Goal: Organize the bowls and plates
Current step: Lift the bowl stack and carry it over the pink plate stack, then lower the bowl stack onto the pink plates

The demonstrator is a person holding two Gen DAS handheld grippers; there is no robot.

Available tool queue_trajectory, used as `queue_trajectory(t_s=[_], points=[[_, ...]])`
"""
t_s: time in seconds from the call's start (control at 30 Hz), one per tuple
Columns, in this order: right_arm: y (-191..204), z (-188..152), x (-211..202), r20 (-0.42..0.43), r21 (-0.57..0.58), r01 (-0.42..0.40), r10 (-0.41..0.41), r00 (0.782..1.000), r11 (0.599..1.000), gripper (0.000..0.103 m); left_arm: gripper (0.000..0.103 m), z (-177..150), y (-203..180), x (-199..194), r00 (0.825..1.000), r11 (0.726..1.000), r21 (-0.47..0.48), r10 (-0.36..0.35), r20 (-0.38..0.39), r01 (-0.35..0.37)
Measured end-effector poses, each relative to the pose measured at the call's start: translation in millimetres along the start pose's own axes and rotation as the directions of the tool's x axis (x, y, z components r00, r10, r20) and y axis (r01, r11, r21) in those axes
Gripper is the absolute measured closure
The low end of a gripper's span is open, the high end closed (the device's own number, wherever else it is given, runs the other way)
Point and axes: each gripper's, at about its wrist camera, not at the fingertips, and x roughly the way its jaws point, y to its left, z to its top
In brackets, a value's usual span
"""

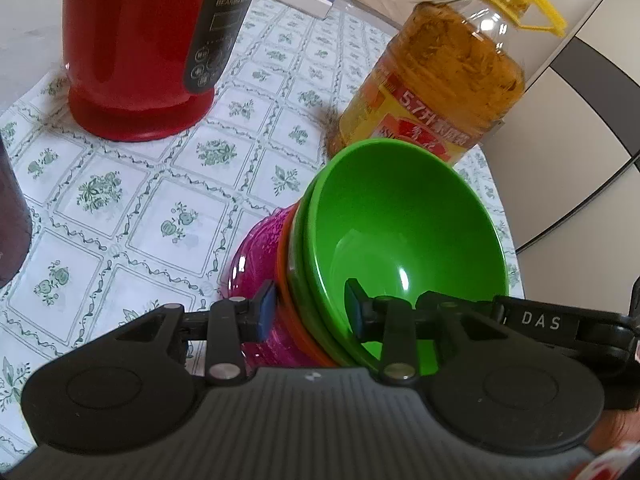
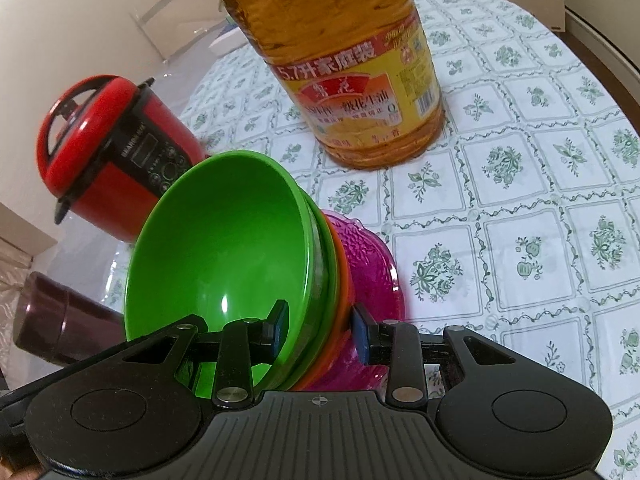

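Two hand-held grippers (image 1: 310, 312) (image 2: 320, 330) — four nested bowls (image 1: 400, 232)

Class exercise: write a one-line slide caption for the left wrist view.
Left gripper clamps the rims of a bowl stack, beside an oil bottle and red cooker.

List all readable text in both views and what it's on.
"5.7升家庭装": oil bottle label, on its red band.
"鲁花": same label's red emblem, soft.
"DAS": strip beside the left tool.
"BEAR…": cooker panel, rest blurred.
Unreadable: the label's smaller print and barcode digits, the cooker's button captions.
No text on the bowls or cloth.
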Motion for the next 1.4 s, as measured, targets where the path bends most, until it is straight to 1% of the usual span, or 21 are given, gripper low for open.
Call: queue_trajectory(t_s=[0.2, 0.27, 0.57, 0.77, 0.87, 0.93, 0.97, 1.0, 1.17, 1.4], points=[[-6.1, -0.2, 13.2, -0.01, 0.001, 0.0, 0.0, 1.0, 1.0, 0.069, 0.07, -1.4, 4.1, 9.7, 1.0, 1.0, 0.003, 0.003, 0.004, -0.003], [-7.5, -0.9, 16.8, -0.014, 0.001, 0.0, 0.0, 1.0, 1.0, 0.069, 0.07, -1.9, 5.2, 10.4, 1.0, 1.0, 0.007, -0.002, 0.016, 0.002], [-6.7, -4.8, 17.8, 0.006, -0.025, -0.002, 0.003, 1.0, 1.0, 0.069, 0.071, -7.2, 4.7, 11.3, 0.999, 1.0, 0.026, -0.006, 0.041, 0.005], [-10.7, -5.7, 17.4, 0.018, 0.0, -0.019, 0.019, 1.0, 1.0, 0.069, 0.07, -9.1, 0.0, 11.5, 0.999, 0.999, 0.048, 0.01, 0.05, -0.013], [-12.7, -6.7, 16.0, 0.027, 0.001, -0.036, 0.036, 0.999, 0.999, 0.066, 0.066, -9.5, 1.8, 8.5, 0.998, 0.999, 0.043, 0.014, 0.066, -0.017], [-12.1, -7.6, 12.8, 0.039, -0.002, -0.035, 0.035, 0.999, 0.999, 0.064, 0.062, -9.1, 2.8, 4.9, 0.997, 0.999, 0.04, 0.015, 0.075, -0.018], [-11.8, -8.0, 11.4, 0.044, 0.001, -0.031, 0.03, 0.999, 1.0, 0.061, 0.058, -9.1, 2.6, 3.2, 0.997, 0.999, 0.041, 0.012, 0.08, -0.016], [-12.0, -8.2, 9.9, 0.048, 0.007, -0.033, 0.033, 0.998, 0.999, 0.059, 0.057, -9.1, 2.5, 0.7, 0.996, 0.999, 0.042, 0.012, 0.085, -0.015], [-10.0, -11.9, 0.1, 0.073, 0.017, -0.052, 0.051, 0.996, 0.999, 0.056, 0.055, -11.0, 1.0, -13.3, 0.994, 0.999, 0.041, 0.005, 0.113, -0.009], [-6.7, -20.0, -24.5, 0.12, 0.04, -0.083, 0.078, 0.99, 0.996, 0.053, 0.049, -16.5, 0.3, -42.6, 0.986, 1.0, 0.019, -0.018, 0.163, 0.015]])
